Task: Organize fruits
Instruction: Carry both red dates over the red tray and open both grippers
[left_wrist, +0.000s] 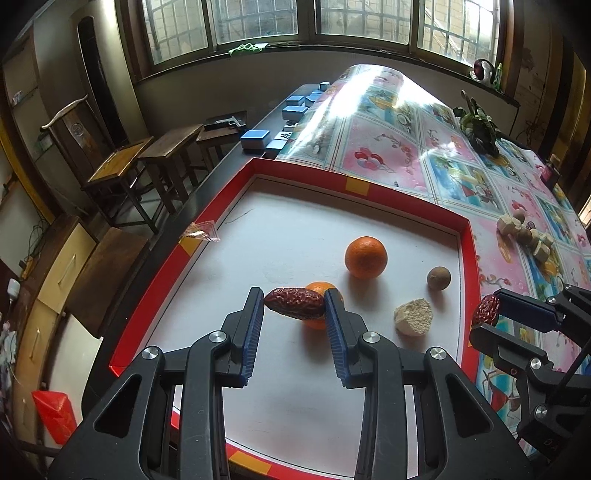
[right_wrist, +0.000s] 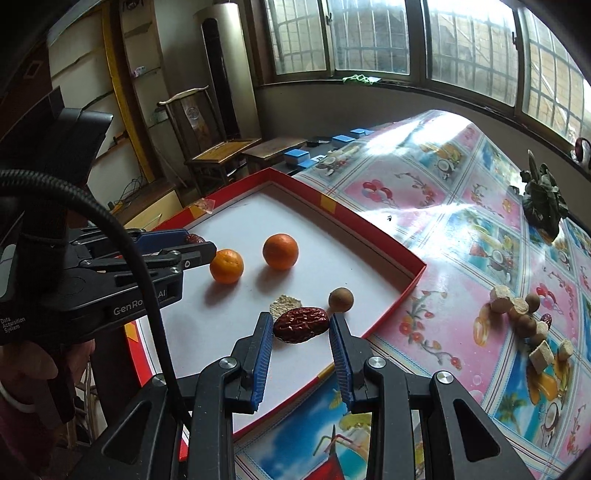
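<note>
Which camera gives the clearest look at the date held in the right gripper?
The right wrist view: the right gripper holds its red date lengthwise between the fingers, fully in view, over the red tray. The left wrist view shows the same date only small at the frame's edge, partly hidden by a finger.

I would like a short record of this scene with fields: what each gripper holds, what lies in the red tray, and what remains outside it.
left gripper: shut on a red date, above the tray
right gripper: shut on a second red date, near the tray's edge
red tray: two oranges, one brown round fruit, one pale chunk
tablecloth: heap of pale chunks and brown fruits outside the tray
</note>
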